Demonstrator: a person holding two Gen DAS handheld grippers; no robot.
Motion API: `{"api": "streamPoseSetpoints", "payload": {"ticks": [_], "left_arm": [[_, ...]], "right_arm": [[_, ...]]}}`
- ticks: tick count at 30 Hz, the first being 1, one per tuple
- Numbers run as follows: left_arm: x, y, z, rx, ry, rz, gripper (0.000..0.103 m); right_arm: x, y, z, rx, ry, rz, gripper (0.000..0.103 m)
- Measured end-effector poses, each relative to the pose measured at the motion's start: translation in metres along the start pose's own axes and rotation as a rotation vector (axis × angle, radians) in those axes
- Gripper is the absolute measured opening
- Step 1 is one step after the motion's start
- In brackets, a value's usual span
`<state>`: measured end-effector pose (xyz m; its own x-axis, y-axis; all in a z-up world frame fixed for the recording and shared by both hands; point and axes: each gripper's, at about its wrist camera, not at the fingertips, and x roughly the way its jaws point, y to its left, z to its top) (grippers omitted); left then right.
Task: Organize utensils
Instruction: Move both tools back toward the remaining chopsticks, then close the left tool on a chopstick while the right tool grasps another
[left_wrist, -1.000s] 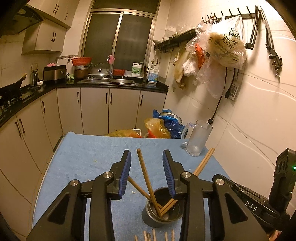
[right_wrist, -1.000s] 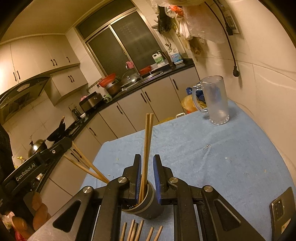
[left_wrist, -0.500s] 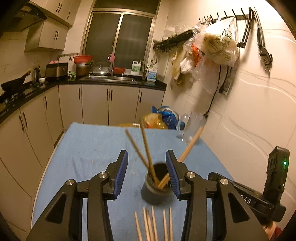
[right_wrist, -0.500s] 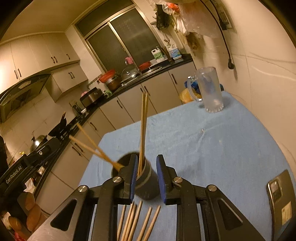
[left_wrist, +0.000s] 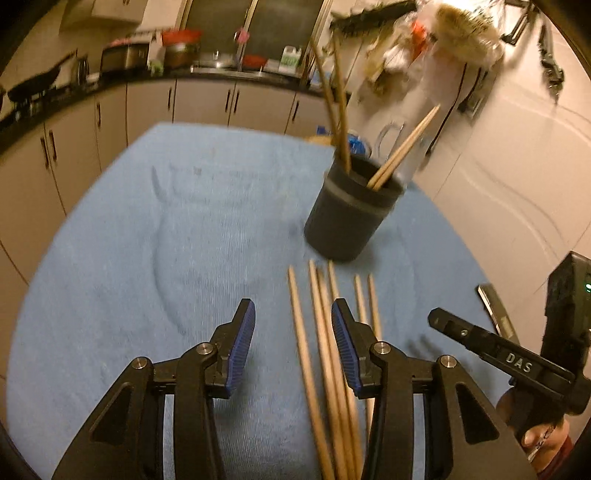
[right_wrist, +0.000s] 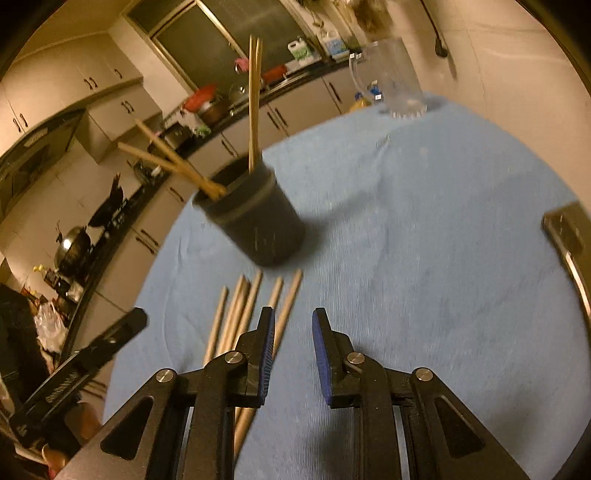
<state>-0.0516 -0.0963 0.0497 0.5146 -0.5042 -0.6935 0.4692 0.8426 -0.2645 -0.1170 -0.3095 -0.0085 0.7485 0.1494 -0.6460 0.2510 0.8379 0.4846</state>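
Note:
A dark round holder (left_wrist: 351, 210) stands on the blue cloth with several chopsticks upright in it; it also shows in the right wrist view (right_wrist: 255, 218). Several loose wooden chopsticks (left_wrist: 325, 343) lie side by side on the cloth in front of the holder, also seen in the right wrist view (right_wrist: 240, 321). My left gripper (left_wrist: 291, 328) is open and empty, low over the near ends of the loose chopsticks. My right gripper (right_wrist: 291, 332) is open and empty, just right of the loose chopsticks.
A clear glass mug (right_wrist: 395, 81) stands at the far edge of the cloth-covered table (left_wrist: 147, 240). A phone (right_wrist: 569, 243) lies at the right edge. Kitchen cabinets and a counter run along the left and back; a tiled wall is on the right.
Both grippers have pulled back and dropped from around the holder to low over the loose chopsticks. The right gripper's jaws, near-shut by the standing chopsticks, have opened wider.

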Motion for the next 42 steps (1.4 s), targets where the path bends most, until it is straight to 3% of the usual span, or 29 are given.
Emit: {"api": "streamPoseSetpoints", "payload": {"ticks": [5, 11, 14, 16, 23, 33, 38, 42], "left_arm": [[0.020, 0.005, -0.005, -0.024, 0.082, 0.012, 0.041], [0.037, -0.001, -0.003, -0.020, 0.127, 0.026, 0.041], [0.048, -0.008, 0.000, 0.003, 0.156, 0.029, 0.032], [0.057, -0.013, 0.003, 0.020, 0.183, 0.040, 0.020], [0.072, -0.015, 0.018, 0.031, 0.212, 0.117, 0.007], [0.058, 0.011, 0.017, -0.052, 0.224, 0.144, 0.007], [0.059, 0.017, 0.018, -0.066, 0.231, 0.127, 0.007], [0.060, 0.018, 0.019, -0.058, 0.234, 0.131, 0.007]], "right_arm": [[0.002, 0.000, -0.009, -0.019, -0.001, -0.021, 0.023], [0.004, -0.004, -0.011, -0.010, 0.014, -0.019, 0.023], [0.005, -0.003, -0.010, -0.011, 0.014, -0.016, 0.023], [0.005, -0.003, -0.011, -0.009, 0.016, -0.014, 0.023], [0.009, -0.003, -0.003, 0.006, 0.050, -0.004, 0.023], [0.050, 0.013, 0.025, 0.043, 0.213, -0.009, 0.023], [0.073, 0.022, 0.031, 0.047, 0.271, -0.073, 0.022], [0.084, 0.040, 0.032, -0.044, 0.288, -0.169, 0.018]]}}
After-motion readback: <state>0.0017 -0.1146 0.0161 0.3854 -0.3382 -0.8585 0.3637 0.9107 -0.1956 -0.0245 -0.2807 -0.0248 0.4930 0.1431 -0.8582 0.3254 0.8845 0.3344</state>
